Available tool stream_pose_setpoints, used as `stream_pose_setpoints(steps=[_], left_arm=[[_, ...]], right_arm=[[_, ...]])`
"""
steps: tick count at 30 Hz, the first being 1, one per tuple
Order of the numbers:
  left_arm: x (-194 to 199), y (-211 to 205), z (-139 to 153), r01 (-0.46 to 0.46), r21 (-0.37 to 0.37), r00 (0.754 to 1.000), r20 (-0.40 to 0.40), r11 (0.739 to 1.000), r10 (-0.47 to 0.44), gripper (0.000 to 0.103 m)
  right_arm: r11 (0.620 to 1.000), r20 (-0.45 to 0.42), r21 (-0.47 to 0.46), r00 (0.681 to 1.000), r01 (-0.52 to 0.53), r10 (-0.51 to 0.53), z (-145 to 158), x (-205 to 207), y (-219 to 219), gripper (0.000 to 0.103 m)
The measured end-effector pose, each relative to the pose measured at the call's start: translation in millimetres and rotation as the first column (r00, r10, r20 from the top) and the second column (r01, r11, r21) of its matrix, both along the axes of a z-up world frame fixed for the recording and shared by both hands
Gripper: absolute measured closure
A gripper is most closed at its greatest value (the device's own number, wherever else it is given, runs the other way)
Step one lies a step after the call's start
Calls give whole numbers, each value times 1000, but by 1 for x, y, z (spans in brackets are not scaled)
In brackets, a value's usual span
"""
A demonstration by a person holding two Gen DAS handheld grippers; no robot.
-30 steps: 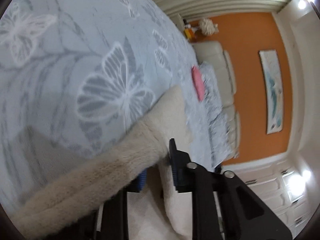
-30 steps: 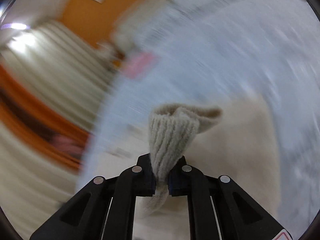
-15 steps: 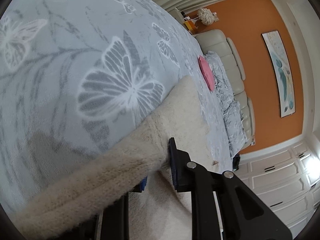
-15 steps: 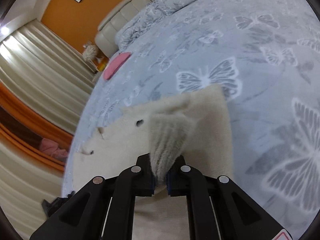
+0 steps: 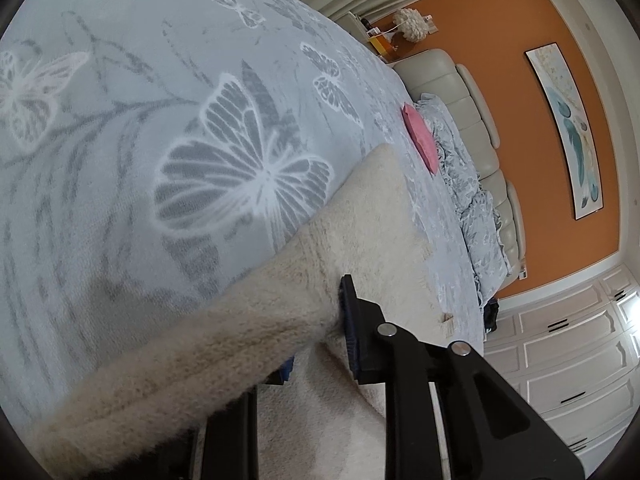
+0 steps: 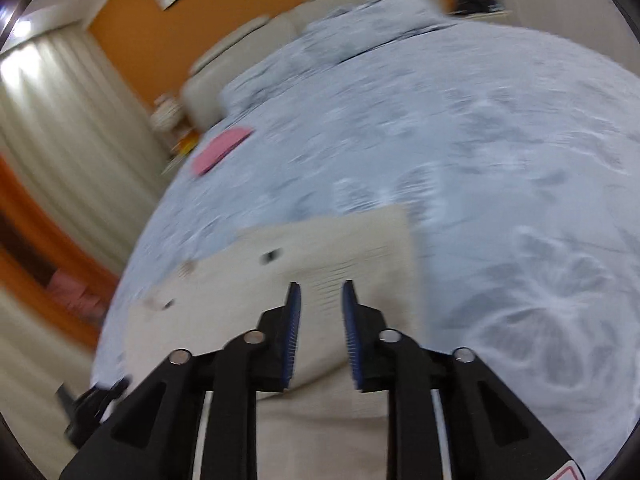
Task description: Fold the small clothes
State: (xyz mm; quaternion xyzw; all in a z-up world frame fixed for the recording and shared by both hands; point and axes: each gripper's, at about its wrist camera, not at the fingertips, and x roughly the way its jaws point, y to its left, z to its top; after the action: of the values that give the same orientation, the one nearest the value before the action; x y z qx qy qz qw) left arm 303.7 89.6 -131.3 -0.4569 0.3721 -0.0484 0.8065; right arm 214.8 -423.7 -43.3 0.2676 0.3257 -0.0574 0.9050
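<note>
A wide bed covered by a pale blue blanket with a grey and white butterfly pattern (image 5: 168, 128) fills everything ahead of both grippers. Far beyond them stand the cream padded headboard (image 5: 476, 92) and an orange wall (image 5: 520, 60), with a small flat pink cloth (image 6: 220, 150) lying well ahead of the right gripper, to its left.

The cream fuzzy knit garment (image 6: 340, 248) lies spread on the blanket directly under and ahead of the right gripper (image 6: 320, 320), its far edge straight and its surface flat, with small dark spots on the left part. The right gripper's jaws are opening, the blue pads apart with nothing between them; the knit lies beneath them, not in them.

The left gripper (image 5: 316, 340) pinches a thick folded edge of the same garment, which drapes across its left finger and hides it; the jaws are opening, though the right pad still presses on the knit.

The knit looks soft, light and limp, thick enough to bunch rather than crease sharply, and fuzzy enough to cling to the pads. It is best taken at an edge or corner, pinching both layers.
</note>
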Motion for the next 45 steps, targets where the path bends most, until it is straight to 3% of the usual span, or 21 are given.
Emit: stream_pose_setpoints(steps=[2, 4, 5, 7, 10, 13, 17, 19, 22, 25, 27, 29, 38, 40, 42, 45], left_arm=[[0, -1, 0, 1, 0, 1000, 0, 1000, -1, 83], [0, -1, 0, 1, 0, 1000, 0, 1000, -1, 83], [0, -2, 0, 1, 2, 1000, 0, 1000, -1, 83], [0, -2, 0, 3, 8, 1000, -1, 1000, -3, 83], [0, -3, 0, -1, 9, 1000, 0, 1000, 1, 83], [-2, -3, 1, -13, 15, 1000, 2, 1000, 13, 82], [-5, 0, 2, -44, 21, 999, 2, 999, 44, 82], [-7, 3, 3, -67, 33, 998, 4, 997, 67, 82], [-7, 1, 5, -63, 64, 998, 3, 996, 63, 82], [-7, 4, 5, -66, 71, 998, 0, 995, 66, 82], [-9, 7, 4, -78, 67, 997, -3, 995, 79, 82], [-10, 9, 5, -88, 82, 996, -3, 993, 88, 82], [-15, 11, 9, -96, 147, 995, -2, 985, 98, 83], [-19, 10, 12, -107, 120, 994, -2, 987, 108, 82], [-22, 11, 12, -118, 81, 993, -11, 990, 120, 79], [-31, 20, 6, -180, -25, 983, -41, 983, 179, 78]], right_arm=[[998, -43, -7, 997, -57, 57, -12, 18, 7, 93], [999, -191, -40, 982, -9, 1, -52, 36, -3, 99], [1000, -213, -18, 977, 11, -14, -66, 37, -13, 103], [998, -164, 53, 986, 46, -37, -59, 25, -21, 103], [999, -96, 26, 995, 20, -17, -40, 14, -13, 98], [998, -195, -53, 981, -15, 4, -61, 26, -13, 103], [1000, -142, 23, 990, 14, -11, -45, 14, -15, 101], [1000, -110, -8, 994, -28, 27, -40, 10, -9, 98], [997, -190, -48, 980, -60, 50, -66, 23, -6, 103], [1000, -156, 8, 988, -19, 20, -53, 17, -10, 103], [999, -119, 1, 992, -38, 38, -47, 12, -6, 97], [995, -188, -63, 980, -73, 60, -63, 20, -3, 103], [997, -191, -56, 980, -60, 48, -60, 21, -2, 99], [995, -157, -70, 986, -70, 59, -42, 14, 13, 90], [988, -105, -91, 988, -127, 117, -20, 16, 40, 90], [952, -98, -70, 952, -298, 291, -5, 50, 97, 90]])
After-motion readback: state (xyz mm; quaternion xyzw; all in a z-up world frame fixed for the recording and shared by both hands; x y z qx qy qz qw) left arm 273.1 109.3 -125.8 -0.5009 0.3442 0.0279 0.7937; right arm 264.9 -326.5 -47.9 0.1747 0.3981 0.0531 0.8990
